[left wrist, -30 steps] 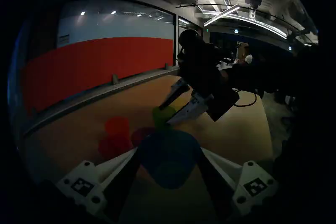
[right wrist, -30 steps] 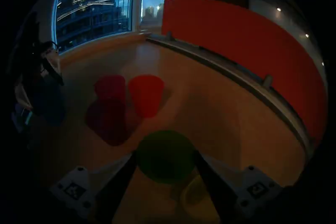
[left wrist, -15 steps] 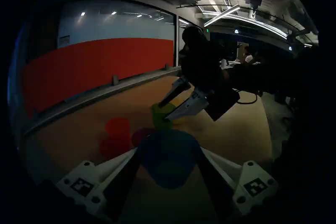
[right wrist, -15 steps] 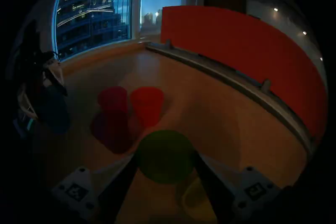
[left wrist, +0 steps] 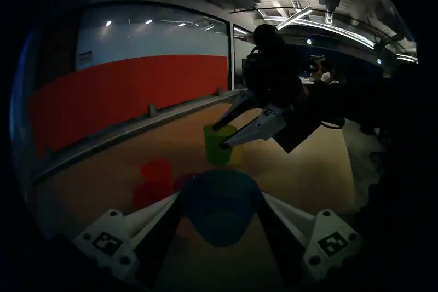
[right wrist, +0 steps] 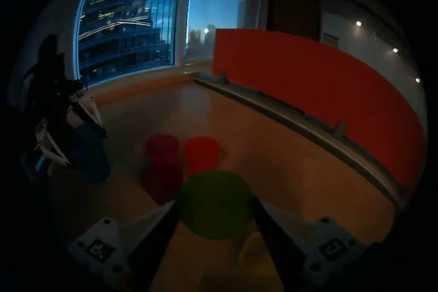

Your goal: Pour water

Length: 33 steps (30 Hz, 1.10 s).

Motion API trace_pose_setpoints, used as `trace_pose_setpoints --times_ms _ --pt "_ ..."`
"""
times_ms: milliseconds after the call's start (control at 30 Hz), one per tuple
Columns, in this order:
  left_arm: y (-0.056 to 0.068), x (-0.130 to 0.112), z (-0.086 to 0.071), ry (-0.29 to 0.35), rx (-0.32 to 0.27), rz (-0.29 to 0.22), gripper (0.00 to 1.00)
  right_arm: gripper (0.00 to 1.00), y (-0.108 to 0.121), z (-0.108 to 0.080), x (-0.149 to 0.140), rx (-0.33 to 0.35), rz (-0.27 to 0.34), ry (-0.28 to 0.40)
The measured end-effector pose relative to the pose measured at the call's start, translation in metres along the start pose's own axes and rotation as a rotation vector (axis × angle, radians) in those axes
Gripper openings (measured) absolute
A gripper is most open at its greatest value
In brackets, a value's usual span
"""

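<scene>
Location: an office, dimly lit. Indicators: a long wooden desk (left wrist: pixel 312 171) bounded by a red divider panel (right wrist: pixel 317 89), linear ceiling lights (left wrist: pixel 287 19) beneath exposed ducting, and large windows (right wrist: pixel 131 23) facing lit high-rise towers.

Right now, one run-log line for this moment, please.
left gripper: shut on blue plastic cup | right gripper: shut on green plastic cup, upright | pour: not started

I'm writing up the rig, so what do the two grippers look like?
The left gripper and right gripper both have pale, wedge-shaped fingers with dark inner faces. Each finger's base carries a square black-and-white marker. The right gripper's body looks black and boxy.
</scene>
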<state>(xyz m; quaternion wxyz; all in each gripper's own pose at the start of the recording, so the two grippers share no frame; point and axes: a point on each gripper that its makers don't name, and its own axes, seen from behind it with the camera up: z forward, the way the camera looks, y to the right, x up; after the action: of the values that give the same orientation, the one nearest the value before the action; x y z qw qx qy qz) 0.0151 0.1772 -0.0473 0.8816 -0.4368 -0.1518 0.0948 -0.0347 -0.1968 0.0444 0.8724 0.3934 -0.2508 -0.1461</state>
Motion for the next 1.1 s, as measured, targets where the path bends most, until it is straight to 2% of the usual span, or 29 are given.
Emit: trace_pose_setpoints --times_ms 300,500,900,1100 --pt "0.002 0.008 -0.007 0.016 0.013 0.01 0.87 0.96 -0.011 -0.018 0.015 -0.011 -0.022 0.053" --pt "0.005 0.014 -0.011 0.026 0.019 0.012 0.88 0.95 -0.022 -0.032 0.031 -0.019 -0.037 0.115" --pt "0.013 0.025 -0.017 0.06 0.022 0.011 0.88 0.95 -0.04 -0.05 0.046 -0.024 -0.019 0.221" --pt "0.014 0.034 -0.02 0.091 0.024 -0.009 0.87 0.95 -0.047 -0.058 0.062 -0.035 0.002 0.312"
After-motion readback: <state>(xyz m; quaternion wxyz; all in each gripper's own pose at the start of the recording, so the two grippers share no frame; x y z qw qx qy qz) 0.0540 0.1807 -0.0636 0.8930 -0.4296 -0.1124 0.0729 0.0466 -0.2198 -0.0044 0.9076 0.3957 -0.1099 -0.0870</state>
